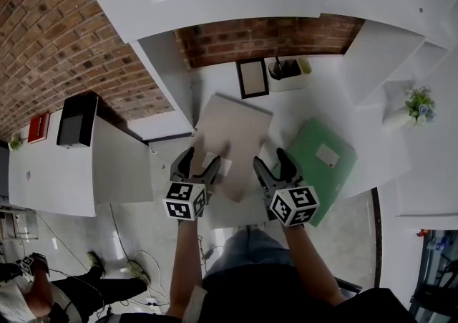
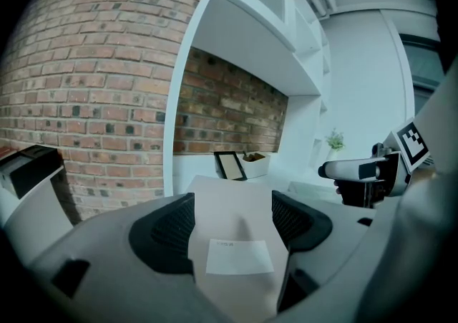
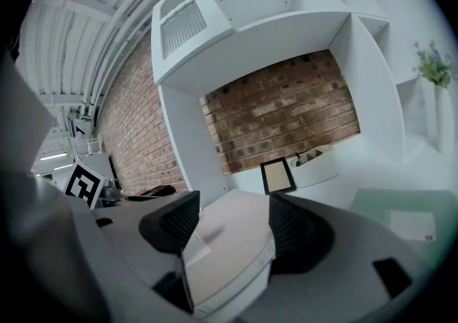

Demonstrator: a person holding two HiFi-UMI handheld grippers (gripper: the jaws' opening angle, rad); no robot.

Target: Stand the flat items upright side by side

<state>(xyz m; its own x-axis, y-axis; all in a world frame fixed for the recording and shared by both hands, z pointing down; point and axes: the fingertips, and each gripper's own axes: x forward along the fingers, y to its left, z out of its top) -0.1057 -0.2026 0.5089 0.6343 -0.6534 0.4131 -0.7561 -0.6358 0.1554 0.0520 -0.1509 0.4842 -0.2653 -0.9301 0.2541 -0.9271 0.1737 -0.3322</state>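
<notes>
Two grippers, left gripper [image 1: 197, 162] and right gripper [image 1: 273, 162], straddle the beige folder [image 1: 232, 139], flat on the counter [image 1: 300, 108], jaws apart and seemingly not pressing. If we close unevenly and lift, it could twist, slip out, or splay.

A binder [image 1: 232, 139] lies flat on the tabletop [image 1: 300, 108], with a folder [image 1: 313, 172] just right of it. Behind them, a picture frame [image 1: 252, 78] stands left of an organiser tray [image 1: 290, 75].
</notes>
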